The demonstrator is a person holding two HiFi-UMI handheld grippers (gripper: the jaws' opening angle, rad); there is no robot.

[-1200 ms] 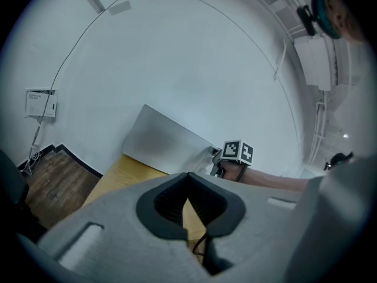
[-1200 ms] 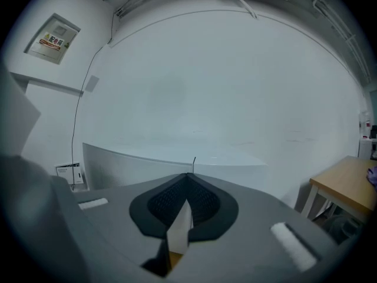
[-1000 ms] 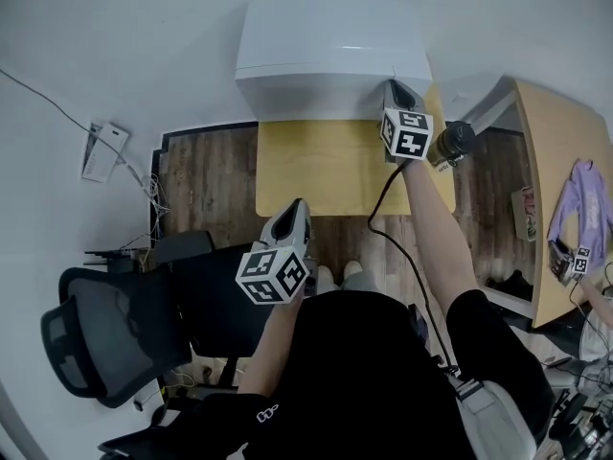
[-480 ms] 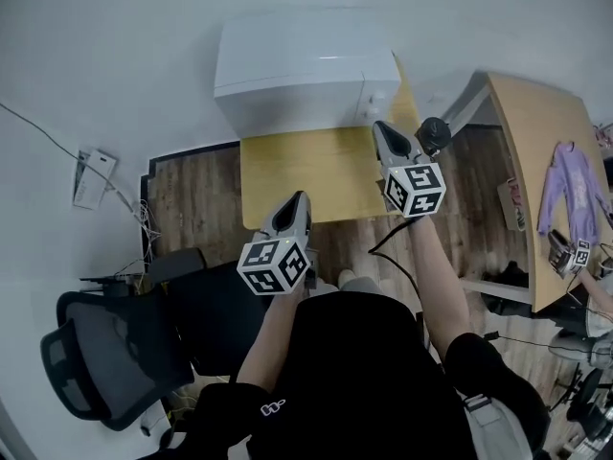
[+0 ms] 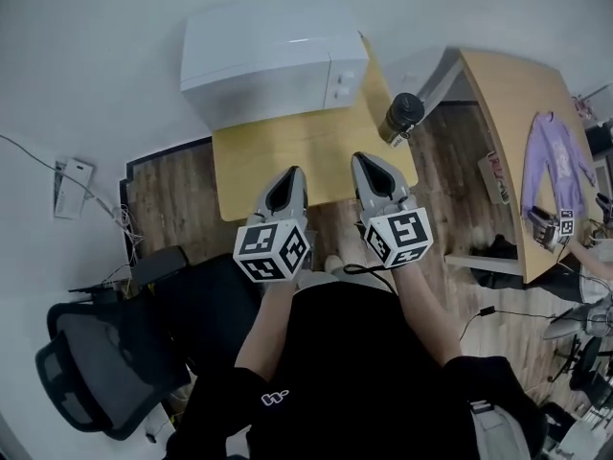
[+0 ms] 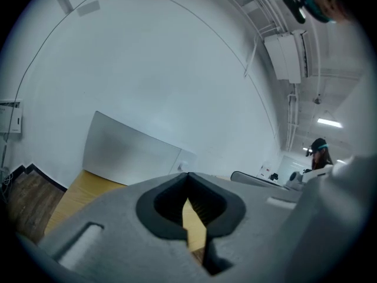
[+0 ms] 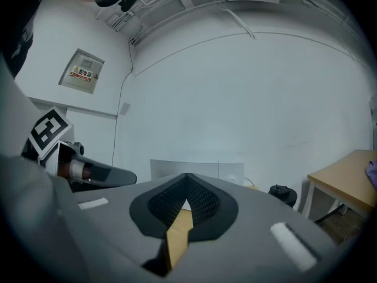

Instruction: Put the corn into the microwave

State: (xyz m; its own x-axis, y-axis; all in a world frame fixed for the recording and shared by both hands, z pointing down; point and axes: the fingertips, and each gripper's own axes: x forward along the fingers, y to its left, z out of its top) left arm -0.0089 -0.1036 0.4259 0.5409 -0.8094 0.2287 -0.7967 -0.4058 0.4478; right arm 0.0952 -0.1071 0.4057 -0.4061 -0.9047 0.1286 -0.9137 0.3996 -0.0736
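The white microwave stands at the back of the yellow table with its door shut. No corn shows in any view. My left gripper and right gripper hover side by side over the table's near edge, both pointing at the microwave and well short of it. Both are shut with nothing between the fingers. In the left gripper view the left gripper faces the microwave. In the right gripper view the right gripper faces the microwave.
A dark tumbler stands on the table's right corner, also in the right gripper view. A second wooden table with a purple cloth is at the right. A black office chair sits at the lower left. A wall is close behind the microwave.
Both grippers have drawn back from the microwave toward the person. The right one came from the microwave's front right corner to the table's near edge. Both stayed shut.
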